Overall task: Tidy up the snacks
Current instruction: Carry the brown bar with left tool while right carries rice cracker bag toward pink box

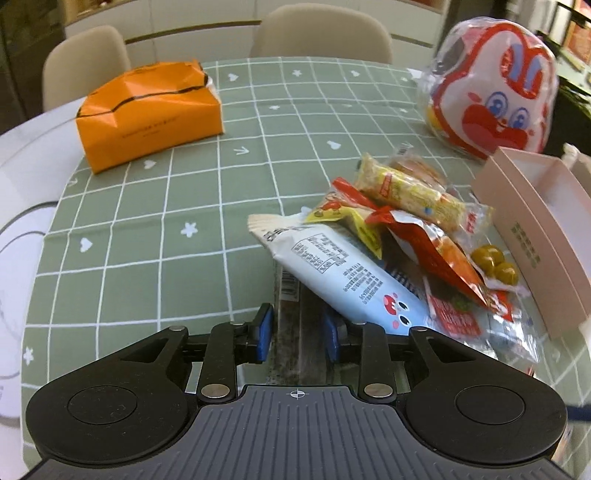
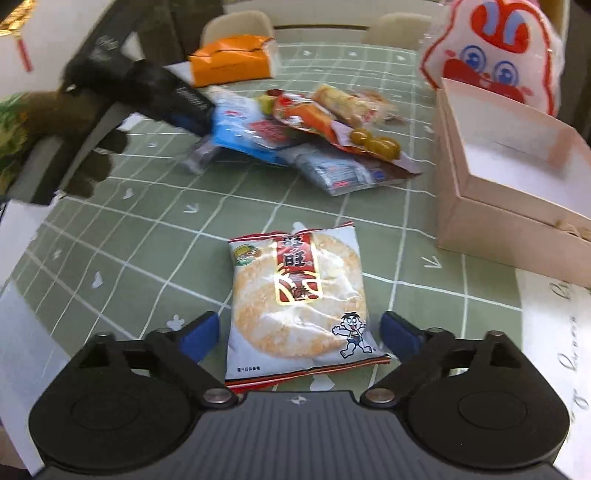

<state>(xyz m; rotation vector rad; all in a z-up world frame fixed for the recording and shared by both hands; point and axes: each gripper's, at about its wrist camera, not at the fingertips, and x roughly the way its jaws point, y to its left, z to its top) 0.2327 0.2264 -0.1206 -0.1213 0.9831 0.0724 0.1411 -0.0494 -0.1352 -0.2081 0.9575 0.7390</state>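
Observation:
A pile of snack packets (image 1: 399, 236) lies on the green checked tablecloth (image 1: 166, 229); it also shows in the right wrist view (image 2: 310, 136). My left gripper (image 1: 297, 332) has its blue pads either side of a dark striped packet (image 1: 291, 325) at the pile's near edge; contact is unclear. A light blue packet (image 1: 343, 273) lies over it. My right gripper (image 2: 299, 332) is open around a rice cracker packet (image 2: 297, 295) lying flat on the cloth. An open pink box (image 2: 517, 173) stands to the right and is empty; it also shows in the left wrist view (image 1: 535, 229).
An orange tissue pack (image 1: 147, 110) lies at the far left. A large red and white rabbit-face bag (image 1: 495, 88) stands behind the box. Two beige chairs (image 1: 321, 33) stand past the table. The person's left hand and gripper (image 2: 122, 99) reach into the pile.

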